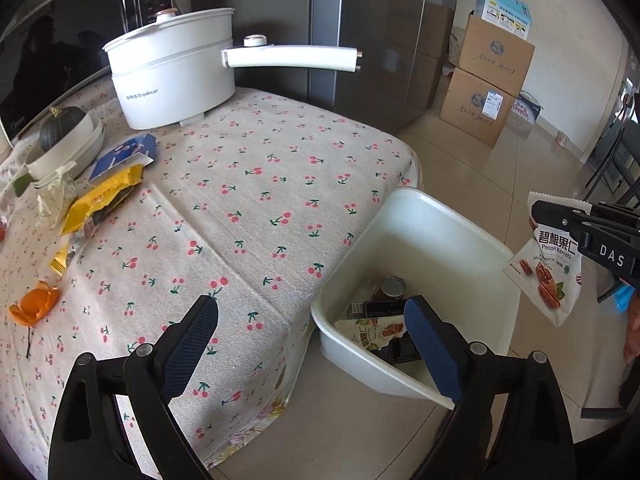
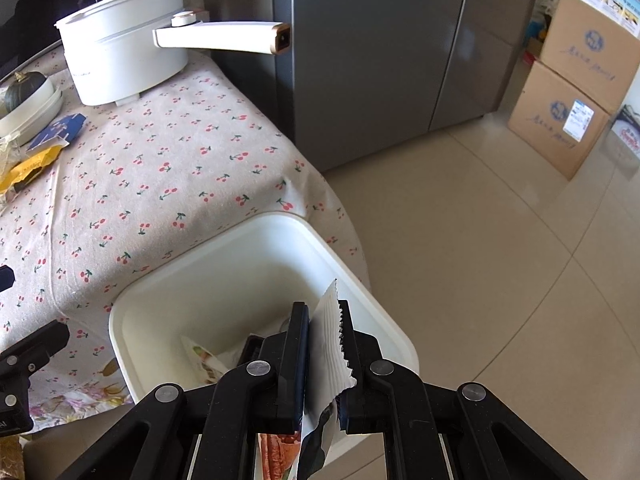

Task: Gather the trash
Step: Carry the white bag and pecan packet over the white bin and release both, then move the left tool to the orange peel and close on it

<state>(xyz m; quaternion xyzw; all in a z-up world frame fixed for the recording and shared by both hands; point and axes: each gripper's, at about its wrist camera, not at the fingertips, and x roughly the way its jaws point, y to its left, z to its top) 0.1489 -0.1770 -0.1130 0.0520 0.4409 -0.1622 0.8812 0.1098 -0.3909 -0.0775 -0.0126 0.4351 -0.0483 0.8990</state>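
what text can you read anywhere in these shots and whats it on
"Pecan Kernels", under large Chinese characters: pecan packet clamped in the right gripper.
"DAS": side of the right gripper.
"Royalstar": white electric pot, small, read with doubt.
Yellow wrapper, cardboard boxes, blue-white carton: print too small or blurred.

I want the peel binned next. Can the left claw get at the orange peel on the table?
Probably yes. The left claw is open and empty, and the orange peel lies alone on the cloth off to its left, with nothing on top of it or between them. The right claw is off to the other side.
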